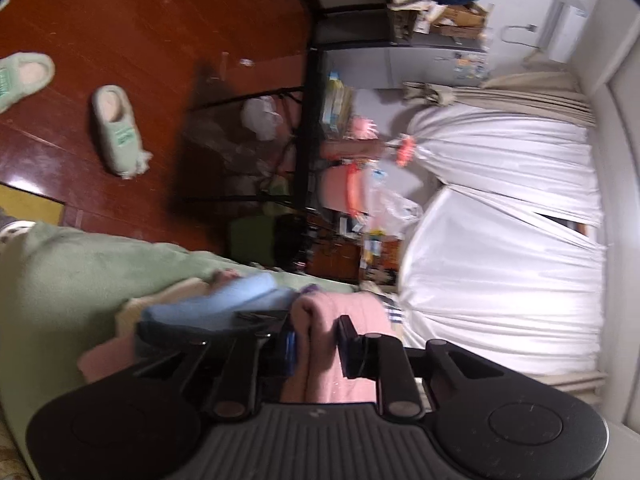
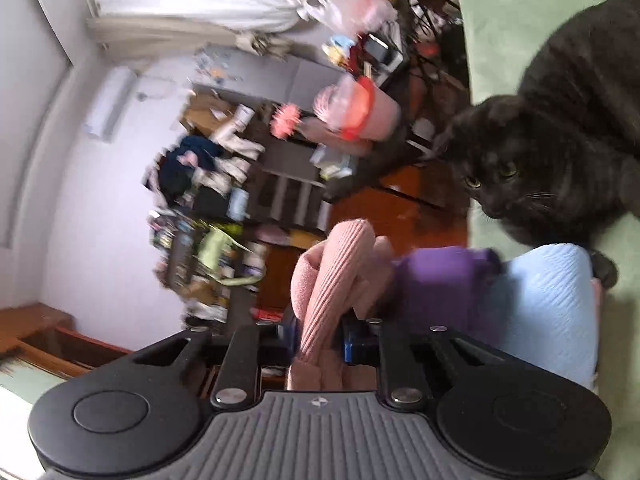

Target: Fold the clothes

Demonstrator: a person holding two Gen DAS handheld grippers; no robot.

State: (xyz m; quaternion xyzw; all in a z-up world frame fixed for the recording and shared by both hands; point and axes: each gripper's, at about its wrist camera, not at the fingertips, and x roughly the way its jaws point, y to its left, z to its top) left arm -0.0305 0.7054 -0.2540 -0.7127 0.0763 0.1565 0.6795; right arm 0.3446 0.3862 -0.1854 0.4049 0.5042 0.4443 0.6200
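While pinched at both ends, pink ribbed garment (image 2: 336, 280) hangs bunched over green blanket (image 1: 80, 264). Left gripper (image 1: 318, 344) clamped on it; right gripper (image 2: 320, 336) likewise. Blue folded cloth (image 2: 552, 312) just beside, purple piece (image 2: 444, 280) between. Dark cat (image 2: 560, 152) crowds right edge. Garment's full outline hidden; background blurred.

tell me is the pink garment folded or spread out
Bunched, not spread: the pink garment hangs in doubled-over folds, pinched in both the left gripper and right gripper.

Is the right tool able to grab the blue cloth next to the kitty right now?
Probably not yet: the right tool is shut on the pink cloth, so it's busy. The blue cloth lies close by, beside the cat.
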